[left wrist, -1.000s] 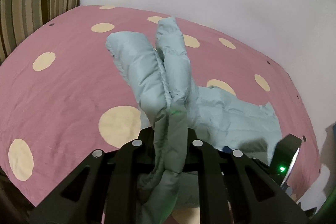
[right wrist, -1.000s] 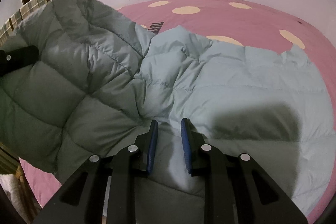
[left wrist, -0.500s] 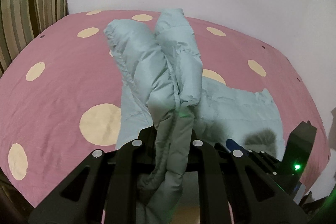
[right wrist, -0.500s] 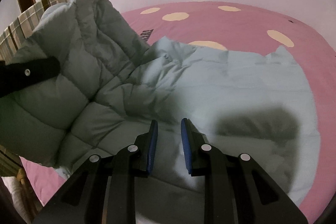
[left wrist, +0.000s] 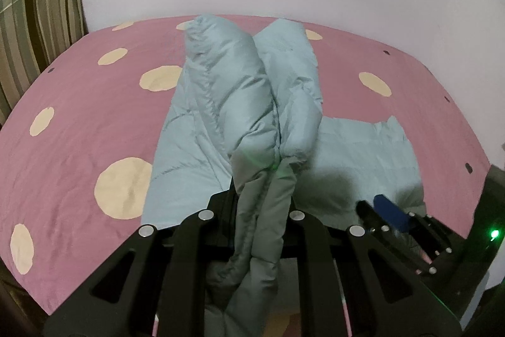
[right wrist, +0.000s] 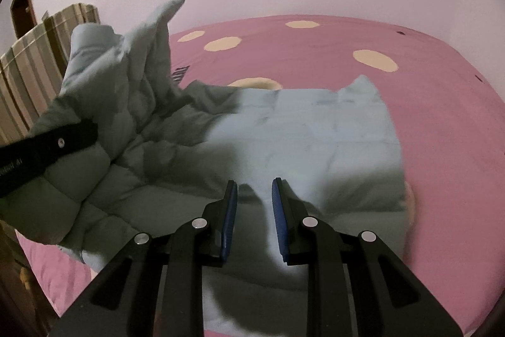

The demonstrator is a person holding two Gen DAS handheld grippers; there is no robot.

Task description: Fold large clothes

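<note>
A pale blue quilted down jacket [right wrist: 315,128] lies spread on the pink bed. My left gripper [left wrist: 263,176] is shut on a bunched fold of the jacket [left wrist: 240,103] and holds it raised above the flat part. In the right wrist view the raised fold [right wrist: 126,84] stands at the left, with the left gripper's finger [right wrist: 60,141] clamped on it. My right gripper [right wrist: 254,195] is open and empty, just above the jacket's near edge. It also shows in the left wrist view [left wrist: 378,207] at the lower right.
The bed has a pink sheet with cream dots [left wrist: 123,188]. A striped cushion [left wrist: 38,30] stands at the far left, against a plain white wall. A dark wooden door [right wrist: 20,5] shows at the upper left.
My left gripper has carried the held fold to the right over the flat part of the jacket. The raised fold looks smaller in the right wrist view. My right gripper has stayed open.
</note>
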